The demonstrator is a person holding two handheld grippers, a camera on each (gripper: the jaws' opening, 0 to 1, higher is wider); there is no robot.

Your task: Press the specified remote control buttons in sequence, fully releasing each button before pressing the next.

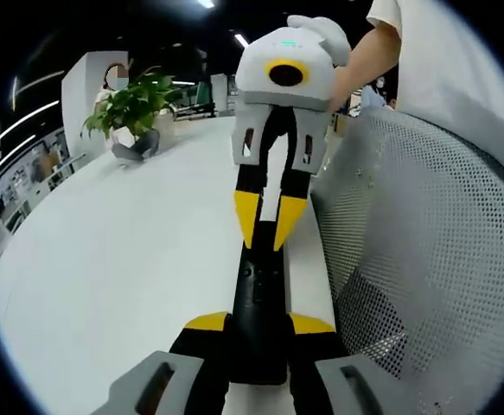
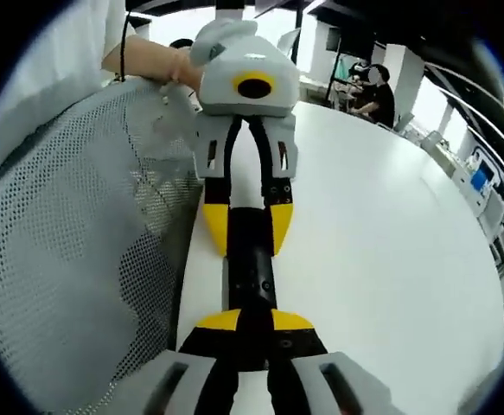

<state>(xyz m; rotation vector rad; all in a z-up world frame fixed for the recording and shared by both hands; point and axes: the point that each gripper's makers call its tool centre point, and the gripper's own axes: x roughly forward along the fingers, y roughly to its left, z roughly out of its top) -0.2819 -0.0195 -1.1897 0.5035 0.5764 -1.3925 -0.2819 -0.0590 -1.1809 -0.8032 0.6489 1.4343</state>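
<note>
left tongs clamped on near end of black remote control, bottom centre | right tongs close on its far end, frame centre | white tabletop beneath | mesh chair back right | potted plant upper left

right gripper view: right tongs grip remote control bottom centre | left tongs at far end

An open-plan office served as the setting: a long white table ran beneath ceiling strip lights, with a potted plant at its far end, a grey mesh office chair alongside, and seated workers at desks beyond.
</note>
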